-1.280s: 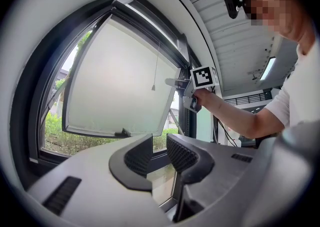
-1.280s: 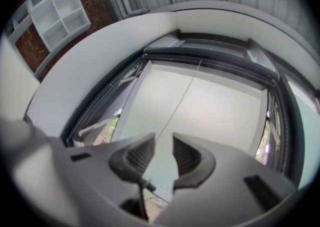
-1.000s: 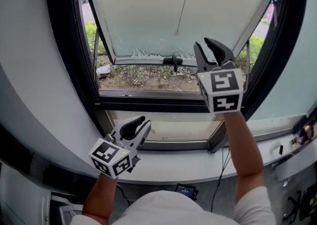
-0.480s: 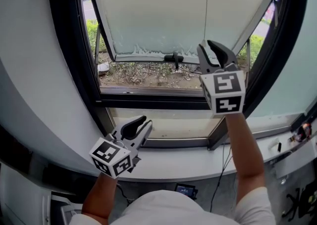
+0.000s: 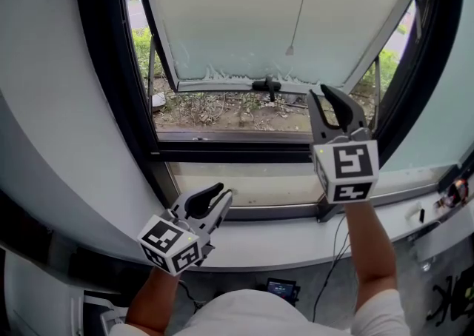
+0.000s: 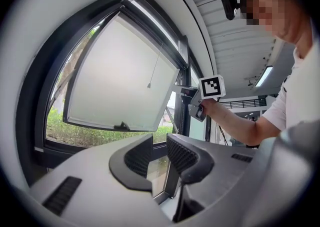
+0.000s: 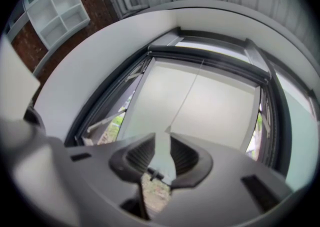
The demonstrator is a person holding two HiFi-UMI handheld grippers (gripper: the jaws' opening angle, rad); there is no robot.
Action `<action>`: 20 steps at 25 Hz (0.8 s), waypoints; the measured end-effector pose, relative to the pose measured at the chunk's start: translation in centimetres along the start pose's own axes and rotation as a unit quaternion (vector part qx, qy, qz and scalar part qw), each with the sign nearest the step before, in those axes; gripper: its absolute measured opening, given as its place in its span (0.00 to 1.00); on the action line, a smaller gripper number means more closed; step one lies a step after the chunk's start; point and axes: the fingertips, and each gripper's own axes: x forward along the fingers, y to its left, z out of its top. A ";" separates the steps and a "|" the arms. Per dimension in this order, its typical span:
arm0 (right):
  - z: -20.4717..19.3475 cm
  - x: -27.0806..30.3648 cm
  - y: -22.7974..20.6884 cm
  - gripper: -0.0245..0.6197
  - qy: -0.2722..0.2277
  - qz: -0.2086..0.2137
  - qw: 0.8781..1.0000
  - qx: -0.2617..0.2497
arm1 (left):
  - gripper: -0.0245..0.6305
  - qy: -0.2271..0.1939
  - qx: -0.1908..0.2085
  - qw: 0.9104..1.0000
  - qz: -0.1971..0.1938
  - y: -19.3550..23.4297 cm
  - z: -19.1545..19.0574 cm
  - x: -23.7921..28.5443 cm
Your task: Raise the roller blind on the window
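A thin pull cord (image 5: 300, 5) hangs free in front of the frosted, tilted-out window sash (image 5: 222, 24); its small end weight (image 5: 290, 51) dangles above and left of my right gripper (image 5: 337, 101). That gripper is open and holds nothing. In the right gripper view the cord (image 7: 187, 96) ends just above the gap of the right gripper (image 7: 161, 153), apart from it. My left gripper (image 5: 211, 205) stands low by the sill, open and empty. The left gripper view shows the left gripper (image 6: 159, 158), the cord's end (image 6: 149, 86) and the right gripper (image 6: 200, 106). I cannot make out the blind's cloth.
A black window handle (image 5: 266, 85) sits on the sash's lower rail. The dark window frame (image 5: 118, 83) and white sill (image 5: 281, 242) lie ahead. Cables (image 5: 333, 253) hang below the sill, and small gear (image 5: 453, 194) rests at the right.
My right gripper has sunk and shifted right, away from the cord. The cord has swung; its end hangs clear to the gripper's upper left. The left gripper moved slightly down.
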 end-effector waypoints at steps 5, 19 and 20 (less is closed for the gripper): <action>-1.7 -1.4 2.9 0.19 0.013 0.009 1.000 0.018 | 0.19 0.005 -0.011 1.000 -0.007 0.8 -0.7 -1.6; -10.3 -10.8 7.2 0.17 0.085 0.032 0.988 0.127 | 0.19 0.012 -0.066 0.998 -0.003 -1.9 -4.8 -4.4; -11.0 -11.7 7.3 0.17 0.089 0.038 0.986 0.139 | 0.19 0.012 -0.067 0.998 0.001 -2.5 -5.0 -4.5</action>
